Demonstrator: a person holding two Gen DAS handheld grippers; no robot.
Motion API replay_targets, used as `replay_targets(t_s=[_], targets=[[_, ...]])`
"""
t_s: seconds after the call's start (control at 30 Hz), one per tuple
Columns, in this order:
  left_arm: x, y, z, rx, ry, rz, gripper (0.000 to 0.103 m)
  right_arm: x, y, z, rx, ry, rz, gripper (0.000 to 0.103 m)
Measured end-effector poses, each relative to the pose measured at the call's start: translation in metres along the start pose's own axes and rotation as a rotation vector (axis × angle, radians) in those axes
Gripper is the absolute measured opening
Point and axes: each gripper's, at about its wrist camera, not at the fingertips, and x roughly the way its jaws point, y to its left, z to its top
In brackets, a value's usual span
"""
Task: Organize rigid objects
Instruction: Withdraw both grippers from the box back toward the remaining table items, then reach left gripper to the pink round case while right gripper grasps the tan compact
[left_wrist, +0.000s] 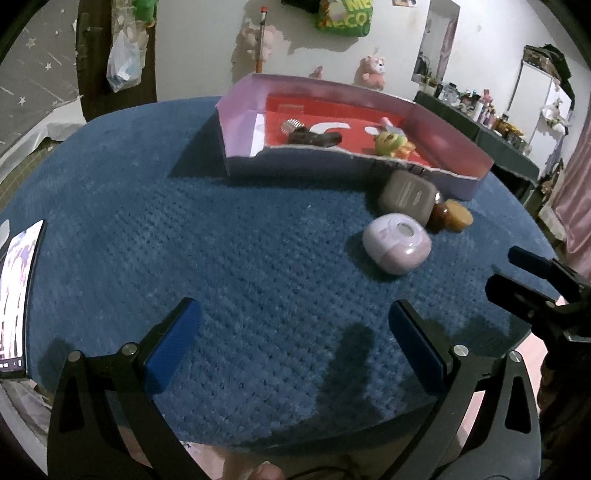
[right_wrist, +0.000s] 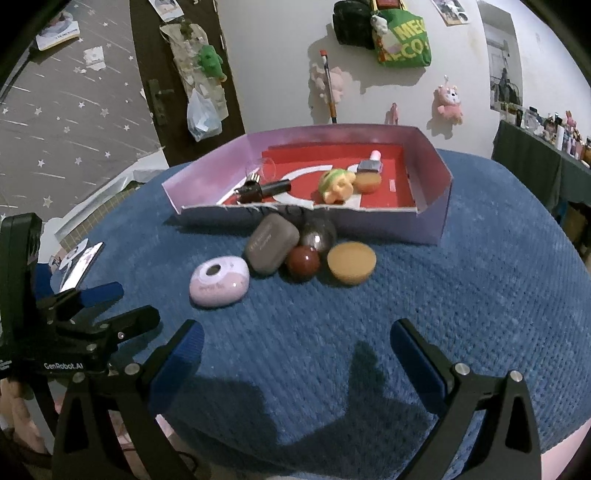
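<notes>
Both tongs, left (left_wrist: 291, 345) and right (right_wrist: 295, 363), hang spread wide and empty over the blue knitted tabletop (right_wrist: 461, 295). The lilac oval case (right_wrist: 219, 281), grey rounded case (right_wrist: 271, 244) and tan-capped brown bottle (right_wrist: 334, 260) cluster just before the shallow purple cardboard box (right_wrist: 428, 225).

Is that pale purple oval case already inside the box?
No, the pale purple case lies on the blue cloth in front of the box, beside a grey case.
</notes>
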Motion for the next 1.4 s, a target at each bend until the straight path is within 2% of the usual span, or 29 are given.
replay_targets(t_s=[0.27,0.67,1.13,1.23,1.3,1.4], targets=[[0.004,-0.012,-0.007,0.067,-0.019,0.094,0.103,0.012,-0.002,-0.01,-0.009,0.034,-0.039,0.103],[0.014,-0.029,0.008,0.087,-0.003,0.064,0.103,0.02,-0.025,0.001,0.005,0.046,-0.099,0.102],[0.037,-0.059,0.03,0.14,0.008,0.001,0.102,0.044,-0.046,0.031,0.001,0.064,-0.126,0.08],[0.038,-0.06,0.034,0.144,0.001,-0.011,0.091,0.048,-0.045,0.035,-0.011,0.063,-0.131,0.074],[0.038,-0.061,0.036,0.148,-0.002,-0.02,0.079,0.05,-0.044,0.038,-0.016,0.063,-0.137,0.071],[0.038,-0.065,0.038,0.166,-0.002,-0.04,0.067,0.053,-0.042,0.041,-0.019,0.068,-0.129,0.063]])
